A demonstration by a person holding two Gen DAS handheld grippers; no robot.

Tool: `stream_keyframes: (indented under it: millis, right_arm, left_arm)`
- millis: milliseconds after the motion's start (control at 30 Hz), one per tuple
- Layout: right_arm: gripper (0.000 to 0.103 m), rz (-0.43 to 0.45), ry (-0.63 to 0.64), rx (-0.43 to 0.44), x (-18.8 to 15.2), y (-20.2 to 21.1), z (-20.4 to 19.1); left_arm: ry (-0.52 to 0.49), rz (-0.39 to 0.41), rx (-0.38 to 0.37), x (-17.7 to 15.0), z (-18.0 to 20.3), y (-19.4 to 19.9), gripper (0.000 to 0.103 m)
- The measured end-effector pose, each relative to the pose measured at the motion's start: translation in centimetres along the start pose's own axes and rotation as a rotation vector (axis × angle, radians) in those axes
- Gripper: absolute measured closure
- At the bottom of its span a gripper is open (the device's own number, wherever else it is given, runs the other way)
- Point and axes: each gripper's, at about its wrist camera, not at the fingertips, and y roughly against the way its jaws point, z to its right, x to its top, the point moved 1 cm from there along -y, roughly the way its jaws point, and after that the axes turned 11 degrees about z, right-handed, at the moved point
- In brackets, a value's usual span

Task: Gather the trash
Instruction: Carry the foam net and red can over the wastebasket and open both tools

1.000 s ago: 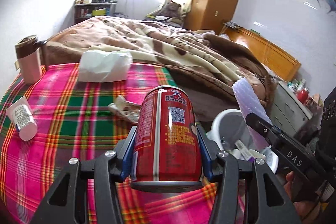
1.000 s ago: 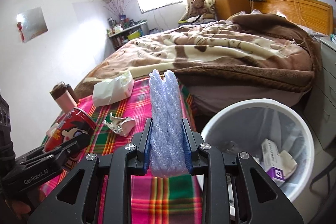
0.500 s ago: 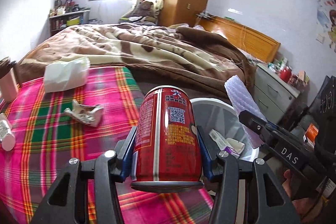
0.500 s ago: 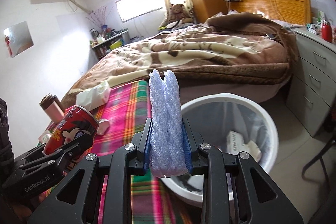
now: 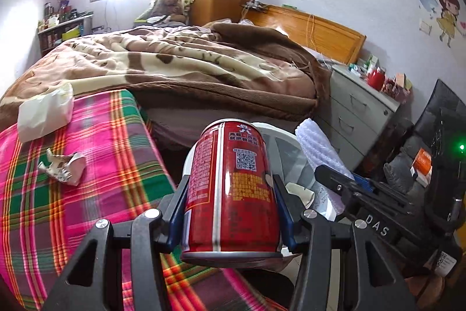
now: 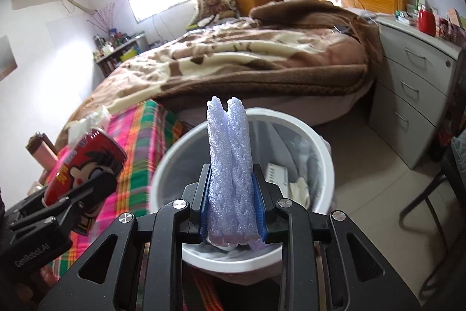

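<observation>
My left gripper (image 5: 230, 203) is shut on an upright red drink can (image 5: 230, 188), held at the right edge of the plaid-covered table beside the white trash bin (image 5: 279, 136). My right gripper (image 6: 231, 194) is shut on a folded pale blue foam net (image 6: 230, 165) and holds it over the trash bin (image 6: 174, 153). The bin holds a small box and paper scraps. The can (image 6: 87, 165) also shows at the left of the right wrist view, and the foam net (image 5: 317, 147) at the right of the left wrist view.
A crumpled wrapper (image 5: 64, 165) and a white tissue pack (image 5: 43, 112) lie on the plaid cloth (image 5: 87, 194). A pink flask (image 6: 42, 150) stands on the table's far side. A bed with a brown blanket (image 5: 174, 63) lies behind, grey drawers (image 6: 407, 95) to the right.
Both grippers have swung to the right, from over the plaid table toward the trash bin. The foam net now sits over the bin's opening. Both grips are unchanged.
</observation>
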Motion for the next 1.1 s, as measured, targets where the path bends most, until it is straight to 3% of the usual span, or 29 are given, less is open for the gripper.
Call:
stream_keyframes:
  millis: [567,667,733,800,1100]
  right_arm:
    - [0.075,-0.053,-0.037,-0.062,-0.4,-0.9,2.5]
    - [0.069,-0.062,-0.032,-0.081,-0.4,-1.2,2.6]
    - [0.055,-0.061,-0.041,-0.080,-0.5,-1.0,2.7]
    - [0.051,-0.055,-0.050,-0.070,-0.5,-0.9,2.7]
    - [0.050,-0.031,-0.036,-0.056,-0.2,-0.2,1.9]
  left_arm:
    - [-0.039,-0.068,-0.022,-0.6,2.4,-3.3,0.048]
    - [-0.040,-0.059,-0.023,-0.5,2.3,-3.1,0.044]
    - [-0.034,-0.052,-0.031,-0.4,2.3,-2.9,0.033]
    - [-0.033,-0.046,-0.031,-0.3,2.2,-2.6,0.033]
    - [-0.007,-0.029,-0.016,-0.2,0.9,-1.0,0.033]
